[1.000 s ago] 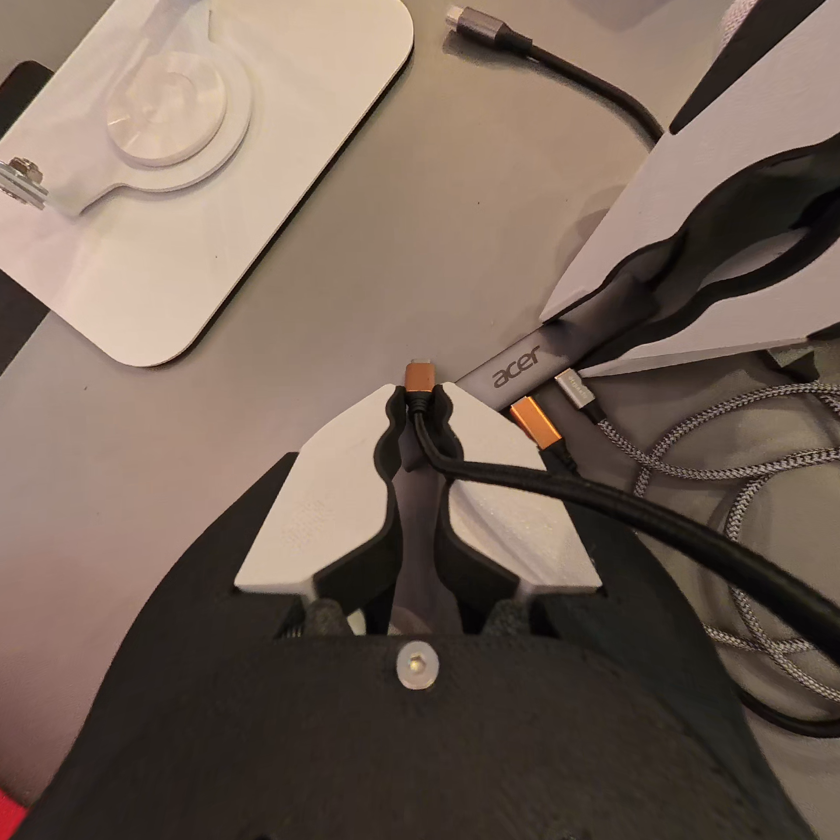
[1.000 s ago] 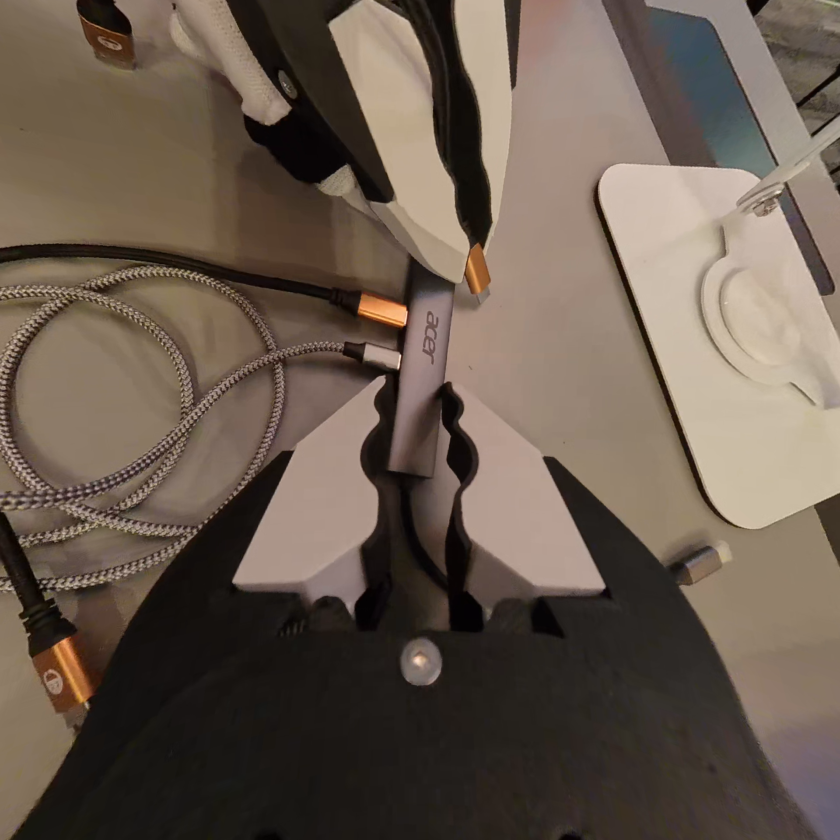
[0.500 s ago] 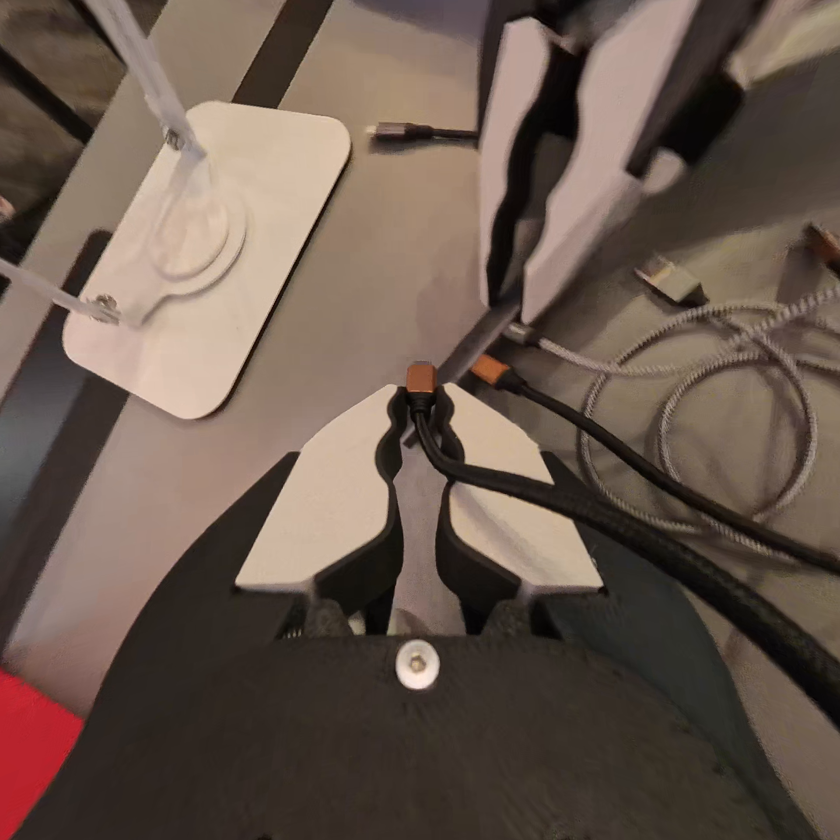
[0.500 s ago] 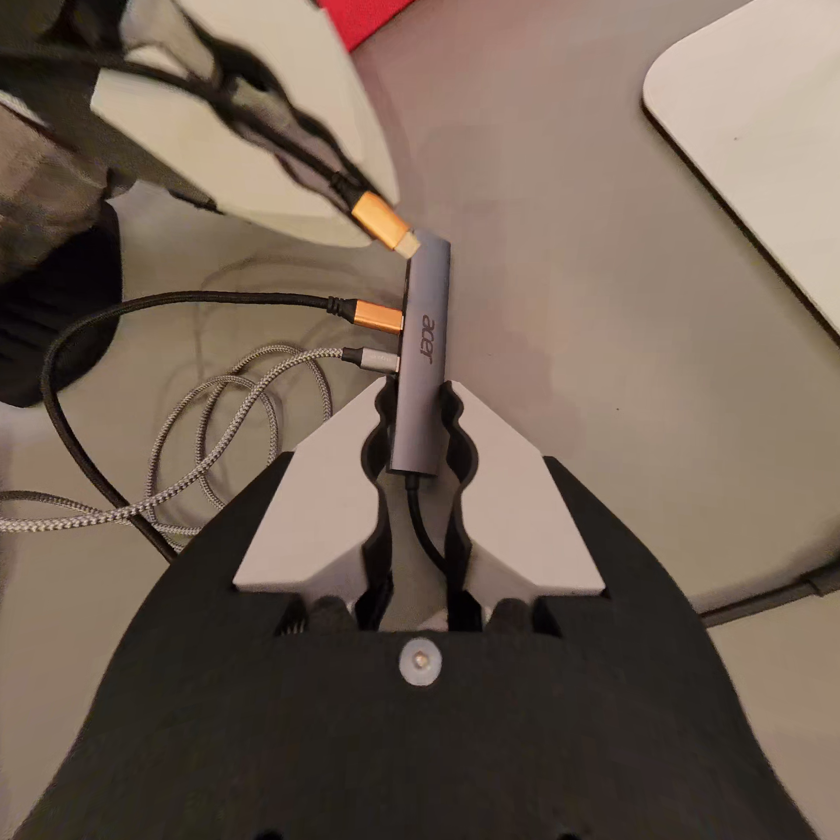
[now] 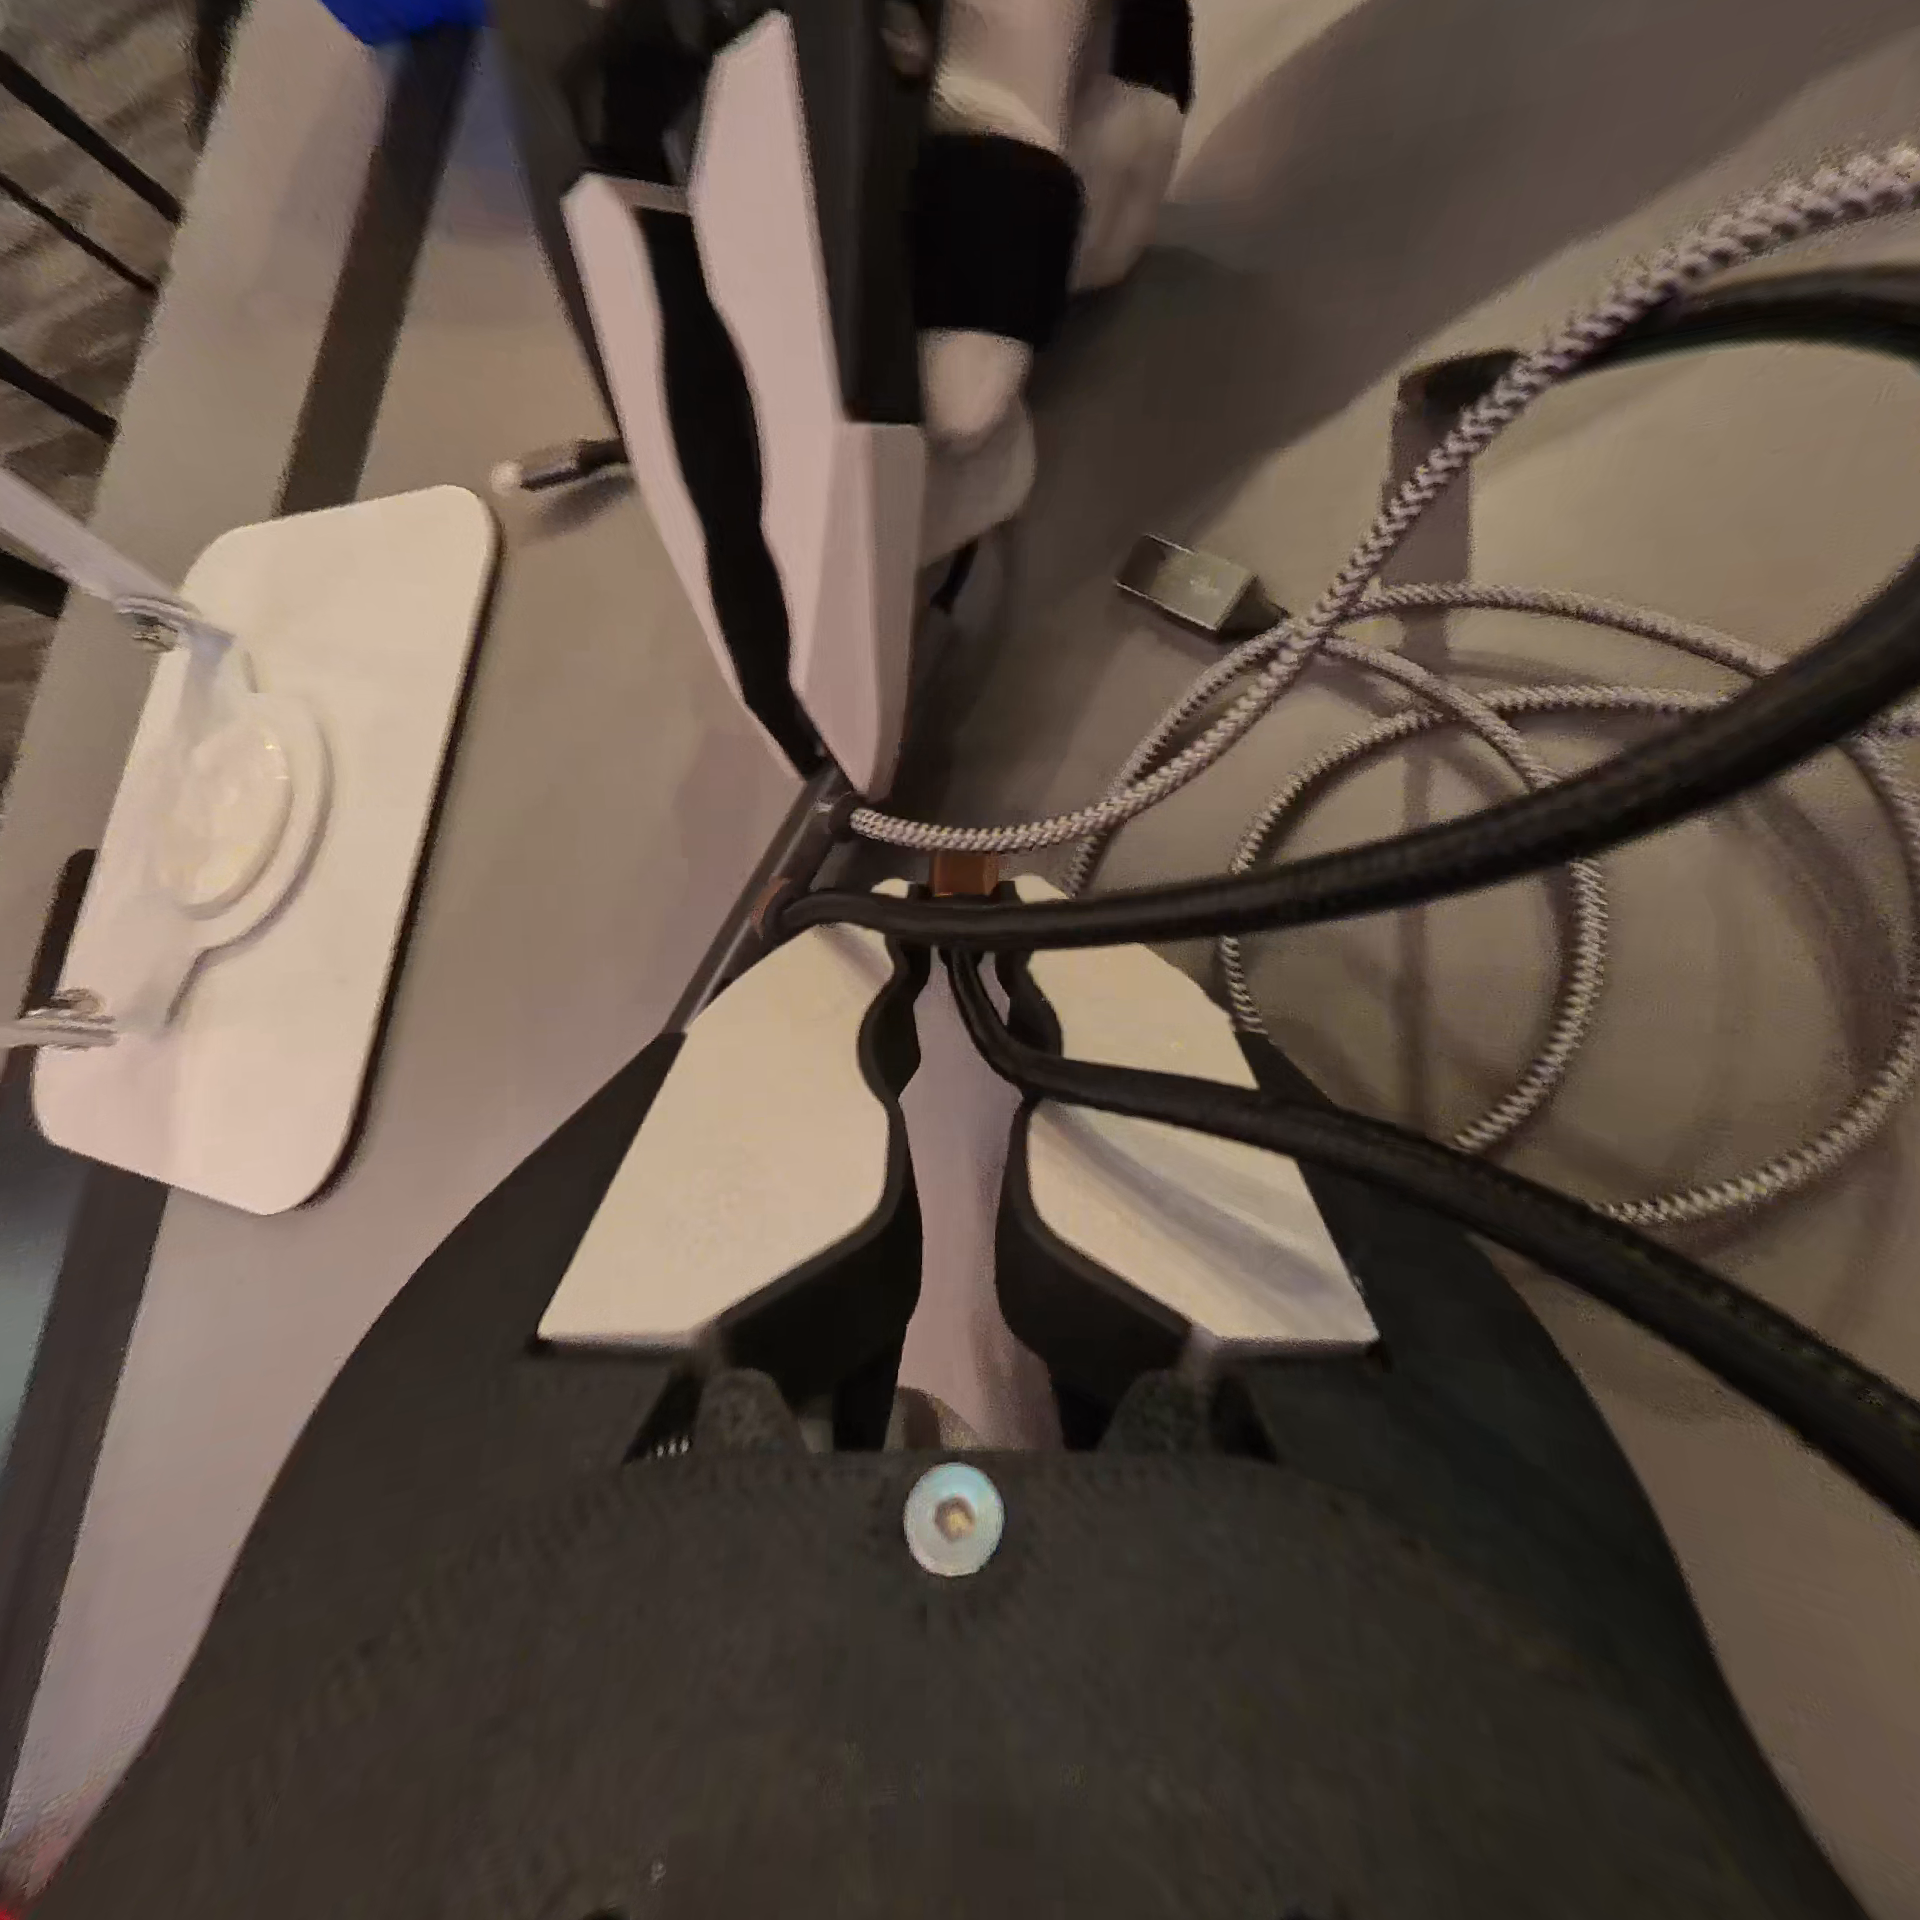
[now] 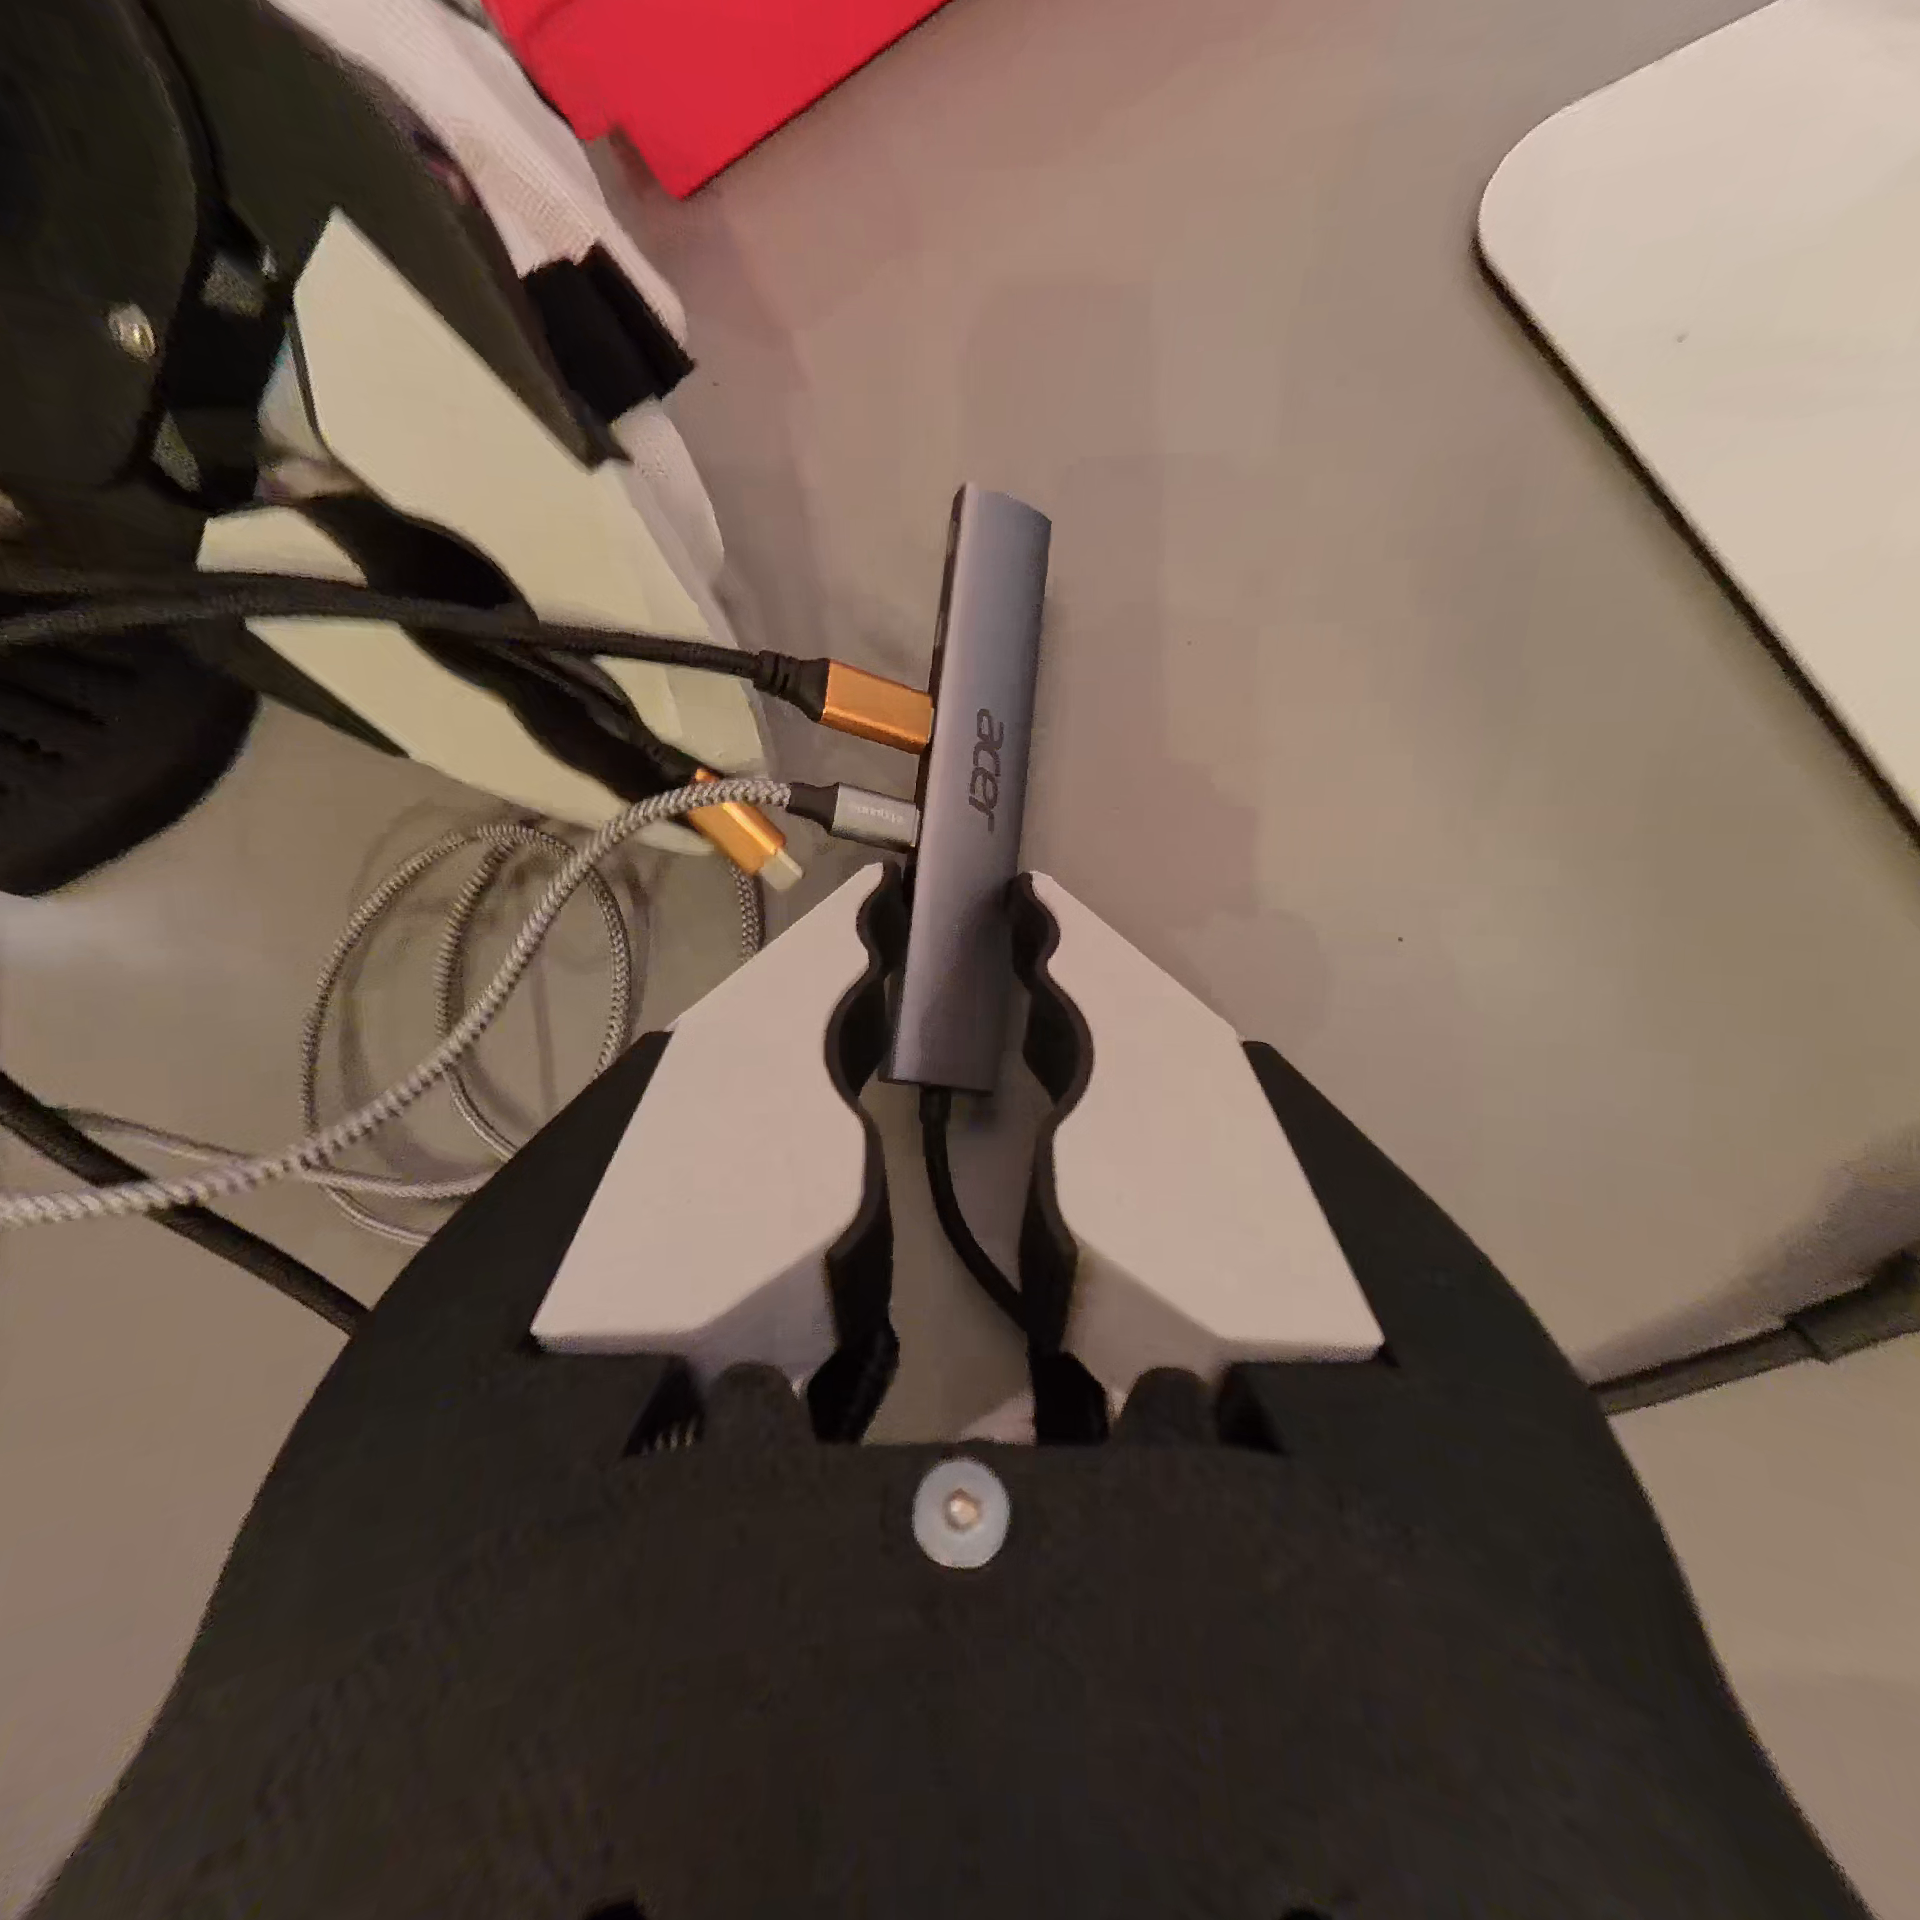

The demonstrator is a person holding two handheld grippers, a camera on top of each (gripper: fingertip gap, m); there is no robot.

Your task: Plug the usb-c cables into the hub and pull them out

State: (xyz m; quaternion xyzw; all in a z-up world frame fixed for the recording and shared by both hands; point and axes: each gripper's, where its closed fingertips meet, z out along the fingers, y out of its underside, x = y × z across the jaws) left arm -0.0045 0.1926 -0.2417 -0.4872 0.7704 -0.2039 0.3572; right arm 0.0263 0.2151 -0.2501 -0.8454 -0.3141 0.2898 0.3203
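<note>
The right gripper (image 6: 951, 894) is clamped across the near end of the grey hub (image 6: 977, 790), which points away along its fingers; on the hub's left side a copper-shelled plug (image 6: 878, 709) and a silver plug (image 6: 868, 812) sit in their ports; just left of these, the left gripper (image 5: 961, 883) pinches another copper plug (image 6: 743, 831), its tip free and close to the hub; a braided grey cable (image 5: 1455, 727) coils beyond on the grey table (image 6: 1299, 520).
</note>
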